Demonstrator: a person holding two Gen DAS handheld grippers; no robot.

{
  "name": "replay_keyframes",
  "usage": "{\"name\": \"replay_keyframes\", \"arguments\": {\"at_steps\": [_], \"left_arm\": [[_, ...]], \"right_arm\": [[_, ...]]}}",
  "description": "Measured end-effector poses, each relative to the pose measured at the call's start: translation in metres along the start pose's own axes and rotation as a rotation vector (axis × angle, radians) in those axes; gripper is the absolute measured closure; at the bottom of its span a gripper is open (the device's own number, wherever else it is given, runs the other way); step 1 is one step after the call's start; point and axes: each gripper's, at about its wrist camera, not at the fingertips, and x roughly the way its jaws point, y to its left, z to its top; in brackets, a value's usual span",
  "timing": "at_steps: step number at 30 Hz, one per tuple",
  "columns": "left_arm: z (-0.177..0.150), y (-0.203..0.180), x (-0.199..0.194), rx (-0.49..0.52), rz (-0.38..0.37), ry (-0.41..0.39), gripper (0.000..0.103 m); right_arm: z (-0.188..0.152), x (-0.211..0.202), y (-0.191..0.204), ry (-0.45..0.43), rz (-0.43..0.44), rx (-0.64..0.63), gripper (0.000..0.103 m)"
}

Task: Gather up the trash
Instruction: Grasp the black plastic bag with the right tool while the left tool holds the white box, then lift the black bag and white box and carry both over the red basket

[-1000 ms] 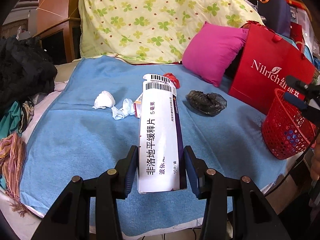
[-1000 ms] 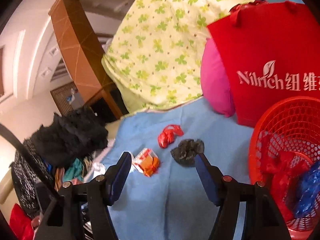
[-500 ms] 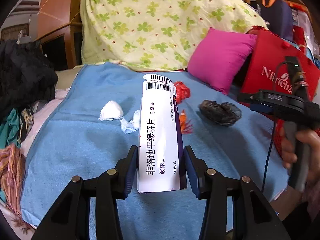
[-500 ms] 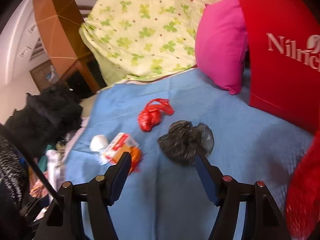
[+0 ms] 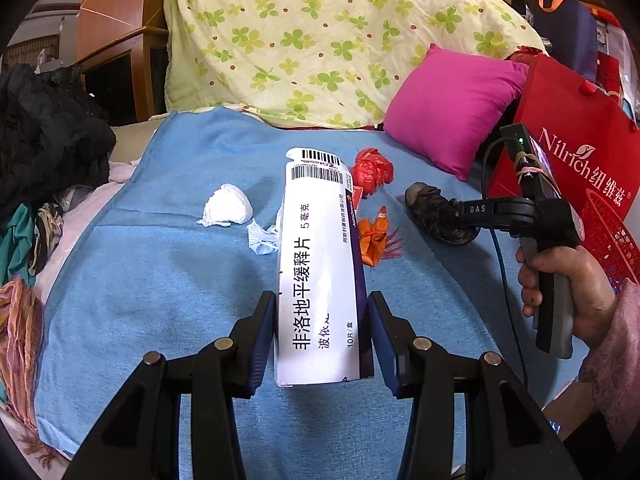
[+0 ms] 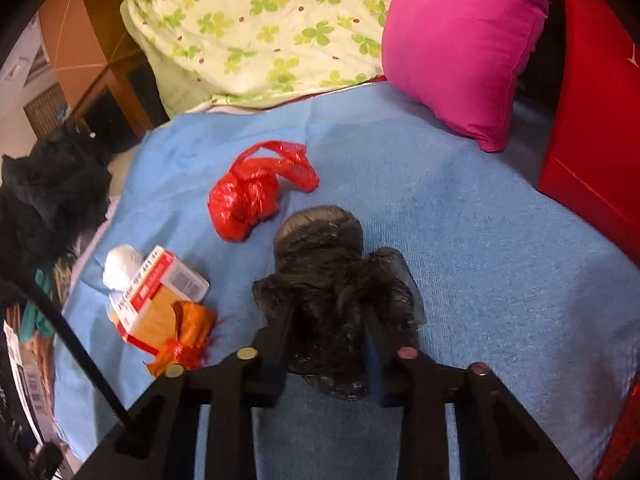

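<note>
My right tongs (image 6: pixel 326 344) are clamped on the crumpled black plastic bag (image 6: pixel 332 276), which lies on the blue towel (image 6: pixel 460 240); their jaws have just been closing, and the bag now bulges up between them. My left tongs (image 5: pixel 322 334) grip a white medicine box (image 5: pixel 320 272) by its near end, the box standing out toward twelve o'clock with its barcode flap at the far tip.

From the right tongs, a knotted red plastic bag (image 6: pixel 248 196) lies at eleven o'clock just beyond the black one. At nine o'clock sits a small red-and-white carton (image 6: pixel 156 300) with an orange wrapper (image 6: pixel 188 336) against its near side and a white tissue ball (image 6: pixel 120 264) behind it.

From the left tongs, the same tissue ball (image 5: pixel 228 208) lies at eleven o'clock, a scrap of white netting (image 5: pixel 262 236) touches the box's left edge, and the orange wrapper shows at one o'clock. My right hand (image 5: pixel 568 292) holds its handle at three o'clock. Beyond it a red mesh basket (image 5: pixel 612 240) stands before a red paper bag (image 5: pixel 568 128). A pink cushion (image 5: pixel 452 108) leans at one o'clock, and a clover-print quilt (image 5: pixel 320 32) is heaped at twelve.
</note>
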Motion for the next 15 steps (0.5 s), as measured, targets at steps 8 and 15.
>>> {"name": "replay_keyframes", "arguments": {"at_steps": [8,15], "left_arm": [[-0.003,-0.016,-0.008,0.016,-0.027,-0.038,0.055],[-0.010,-0.025,-0.014,-0.001,-0.038,-0.048,0.055]], "right_arm": [[-0.010,-0.085,0.004,-0.147,0.076,-0.035,0.094],[-0.027,-0.117,-0.005,-0.158,0.180,-0.010,0.090]]}}
